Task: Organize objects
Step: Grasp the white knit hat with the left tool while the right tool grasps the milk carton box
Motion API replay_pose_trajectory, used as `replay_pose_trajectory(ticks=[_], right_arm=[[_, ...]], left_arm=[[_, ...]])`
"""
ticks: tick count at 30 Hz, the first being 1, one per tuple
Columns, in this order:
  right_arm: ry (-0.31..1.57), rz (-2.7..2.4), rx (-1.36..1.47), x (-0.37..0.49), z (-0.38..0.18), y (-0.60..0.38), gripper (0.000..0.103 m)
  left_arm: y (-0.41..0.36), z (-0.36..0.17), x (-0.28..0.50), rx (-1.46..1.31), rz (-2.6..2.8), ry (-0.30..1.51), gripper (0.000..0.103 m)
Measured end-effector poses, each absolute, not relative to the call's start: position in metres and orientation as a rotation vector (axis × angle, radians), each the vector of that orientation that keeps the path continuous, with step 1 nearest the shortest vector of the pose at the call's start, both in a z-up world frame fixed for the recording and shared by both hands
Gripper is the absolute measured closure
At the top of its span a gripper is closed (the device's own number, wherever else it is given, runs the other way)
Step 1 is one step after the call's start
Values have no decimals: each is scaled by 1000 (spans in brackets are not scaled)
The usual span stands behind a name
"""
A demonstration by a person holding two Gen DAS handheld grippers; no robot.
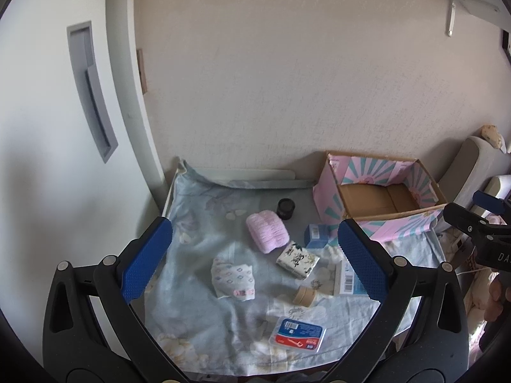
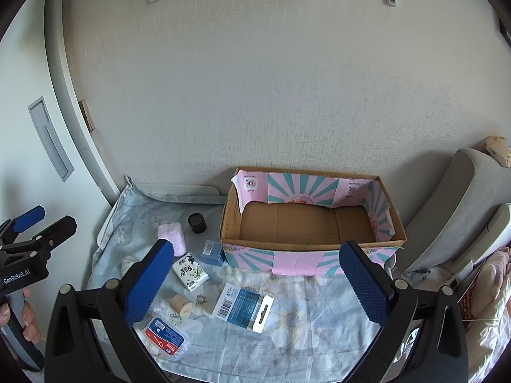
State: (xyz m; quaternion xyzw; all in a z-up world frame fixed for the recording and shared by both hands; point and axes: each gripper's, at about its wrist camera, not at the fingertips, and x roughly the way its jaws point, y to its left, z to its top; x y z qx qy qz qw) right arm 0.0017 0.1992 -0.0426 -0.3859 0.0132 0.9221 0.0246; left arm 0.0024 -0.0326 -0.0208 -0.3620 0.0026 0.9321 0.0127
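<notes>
Where the left view hides it, whole blue card pack (image 2: 243,307) beside box (image 2: 306,260)

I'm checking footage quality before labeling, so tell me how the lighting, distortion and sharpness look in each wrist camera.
Left wrist view: soft daylight, strong fisheye bending of the door frame, dark corners; the floss box label reads sharp. Right wrist view: even light, mild shadow inside the cardboard box, no glare; the left gripper at the edge looks stretched.

Box (image 2: 303,260) is rocking pink with teal sunburst stripes, cloth (image 2: 303,316) is showing pale blue florals, towel (image 1: 267,231) is looking soft pink, jar (image 1: 286,207) black.
</notes>
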Motion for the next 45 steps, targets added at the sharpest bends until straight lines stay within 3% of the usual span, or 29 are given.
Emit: replay_pose_trajectory(ticks=[22, 40, 45], right_arm=[[138, 2600, -1524, -26, -173, 185, 0], [243, 2419, -1630, -46, -233, 183, 0], [221, 2401, -1644, -47, -238, 180, 0]], left_arm=[[-69, -159, -26, -1510, 2741, -5, 0], [-66, -207, -50, -1573, 2708, 18, 0], [-66, -215, -53, -1607, 2684, 20, 9]])
